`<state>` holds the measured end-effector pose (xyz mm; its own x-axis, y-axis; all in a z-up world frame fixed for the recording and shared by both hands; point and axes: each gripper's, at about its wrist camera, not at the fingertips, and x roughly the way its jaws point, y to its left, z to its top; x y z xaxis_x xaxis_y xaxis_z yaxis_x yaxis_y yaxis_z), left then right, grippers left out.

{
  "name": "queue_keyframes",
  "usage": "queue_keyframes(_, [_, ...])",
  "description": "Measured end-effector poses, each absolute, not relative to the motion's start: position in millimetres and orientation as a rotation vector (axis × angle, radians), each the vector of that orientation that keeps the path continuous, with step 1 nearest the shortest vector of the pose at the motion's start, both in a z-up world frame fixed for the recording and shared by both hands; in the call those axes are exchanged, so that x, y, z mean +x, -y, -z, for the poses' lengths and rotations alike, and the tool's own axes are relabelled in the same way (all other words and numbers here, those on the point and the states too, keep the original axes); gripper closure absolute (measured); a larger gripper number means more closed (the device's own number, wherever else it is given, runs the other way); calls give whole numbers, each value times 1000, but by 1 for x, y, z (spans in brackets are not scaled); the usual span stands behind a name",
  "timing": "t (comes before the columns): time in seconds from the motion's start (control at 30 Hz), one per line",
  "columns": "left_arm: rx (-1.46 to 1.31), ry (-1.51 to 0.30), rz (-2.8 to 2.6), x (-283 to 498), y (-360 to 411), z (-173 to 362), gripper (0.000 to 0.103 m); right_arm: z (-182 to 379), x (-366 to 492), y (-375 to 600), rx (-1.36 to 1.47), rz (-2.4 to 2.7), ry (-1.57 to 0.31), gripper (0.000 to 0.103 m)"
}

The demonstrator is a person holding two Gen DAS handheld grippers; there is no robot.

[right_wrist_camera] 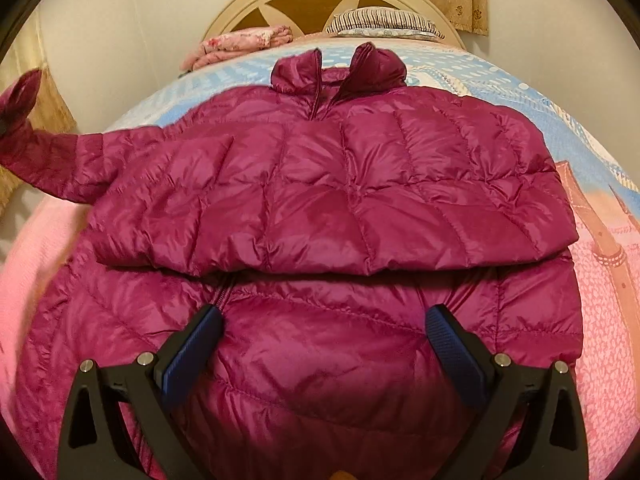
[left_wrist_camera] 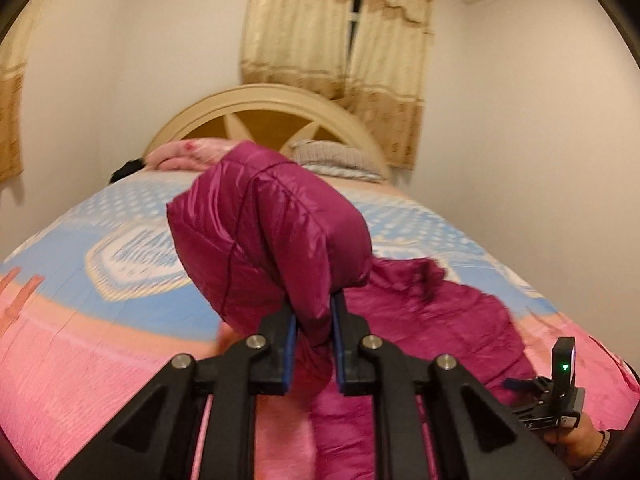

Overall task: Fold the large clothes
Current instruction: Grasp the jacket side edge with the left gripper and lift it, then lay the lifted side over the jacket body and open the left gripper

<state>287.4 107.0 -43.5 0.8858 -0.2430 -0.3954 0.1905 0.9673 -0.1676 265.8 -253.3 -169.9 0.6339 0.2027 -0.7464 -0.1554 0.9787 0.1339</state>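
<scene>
A magenta quilted puffer jacket (right_wrist_camera: 328,184) lies front up on the bed, collar toward the headboard, with a right-hand part folded across the chest. My left gripper (left_wrist_camera: 314,308) is shut on the jacket's sleeve (left_wrist_camera: 272,224), whose cuff end bulges up past the fingertips, lifted off the bedspread. In the right wrist view that sleeve (right_wrist_camera: 24,120) rises at the far left. My right gripper (right_wrist_camera: 324,316) is open, its blue pads (right_wrist_camera: 192,348) spread wide over the jacket's lower front with nothing pinched between them.
The bedspread (left_wrist_camera: 100,240) is pink and blue. By the arched headboard (left_wrist_camera: 264,112) lie a folded pink blanket (left_wrist_camera: 188,152) and a striped pillow (left_wrist_camera: 336,156). The right gripper's body with a green light (left_wrist_camera: 560,384) and a person's hand (left_wrist_camera: 576,440) show at lower right.
</scene>
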Motion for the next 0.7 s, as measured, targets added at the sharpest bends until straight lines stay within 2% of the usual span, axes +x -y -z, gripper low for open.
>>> queue_keyframes(0.33, [-52, -471, 387, 313, -15, 45, 87, 133, 227, 299, 156, -172, -721, 1])
queue_keyframes(0.63, [27, -587, 501, 313, 50, 87, 86, 142, 210, 333, 247, -113, -668, 1])
queue_keyframes(0.7, [47, -618, 516, 311, 59, 94, 83, 148, 211, 339, 286, -102, -675, 1])
